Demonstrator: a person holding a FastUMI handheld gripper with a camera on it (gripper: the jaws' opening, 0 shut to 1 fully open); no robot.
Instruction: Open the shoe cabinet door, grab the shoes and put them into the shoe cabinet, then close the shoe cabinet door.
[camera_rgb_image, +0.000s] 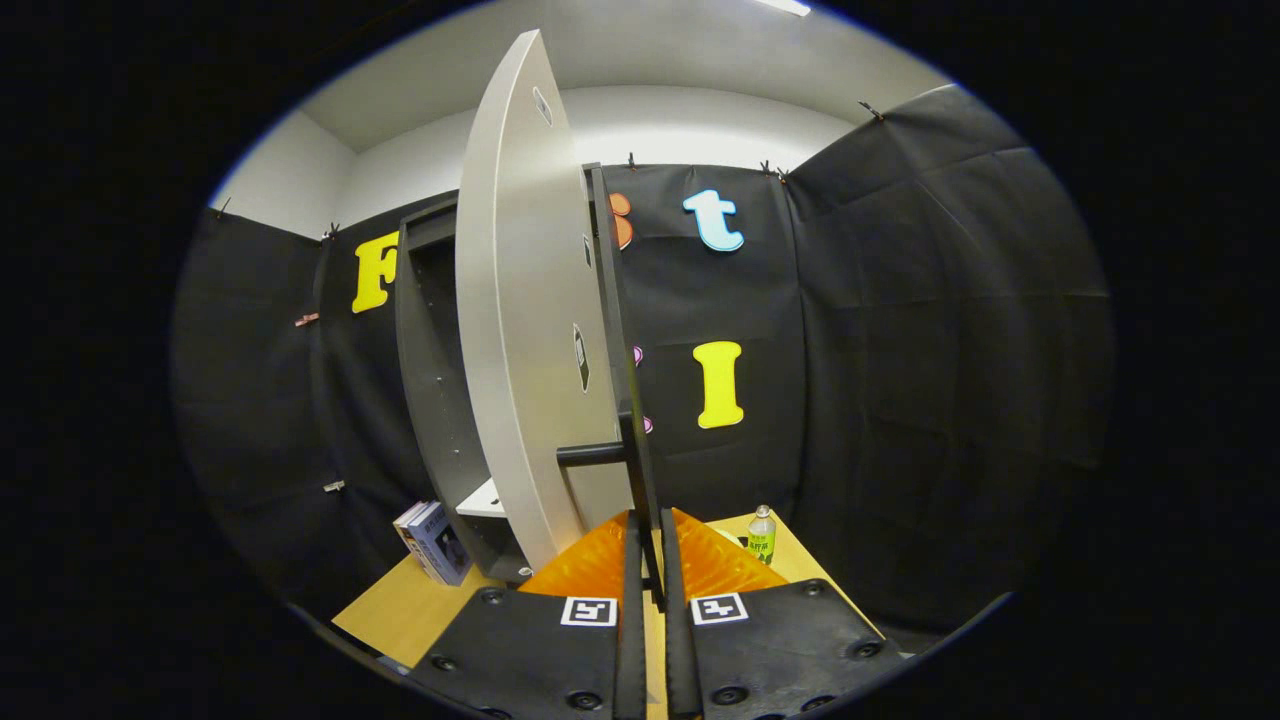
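Observation:
The dark shoe cabinet (428, 380) stands on the table just ahead, left of my fingers. Its pale door (520, 330) is swung partly open and I see it nearly edge-on, with its dark front edge (603, 300) facing me. A dark handle (634, 462) juts from the door on a short stub and runs down between my fingers. My gripper (650, 548) is shut on that handle bar, one finger on each side. A white shelf (482, 500) shows inside the cabinet at the bottom.
The cabinet stands on a wooden table (400, 612). Two books (434, 541) lean against the cabinet's left foot. A small green-labelled bottle (762, 533) stands beyond my right finger. Black cloth walls close in behind and to the right.

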